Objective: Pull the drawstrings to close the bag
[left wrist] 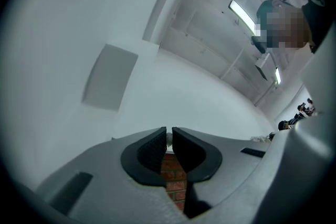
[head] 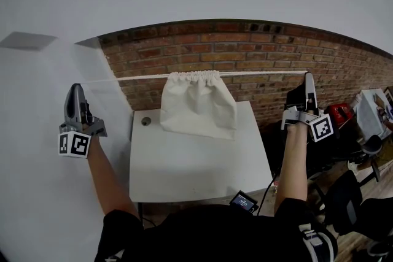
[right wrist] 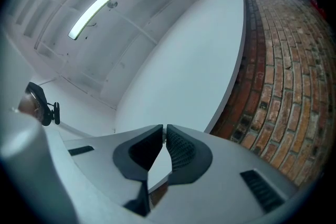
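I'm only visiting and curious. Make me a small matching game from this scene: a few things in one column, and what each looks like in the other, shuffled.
Things:
1. bag
2. drawstring
3. table
4. wall

Looks:
A. red brick
B. thin, pulled into a straight line
C. soft white cloth, mouth gathered
D. flat white top

Pairs: 1-C, 2-B, 3-D, 4-A
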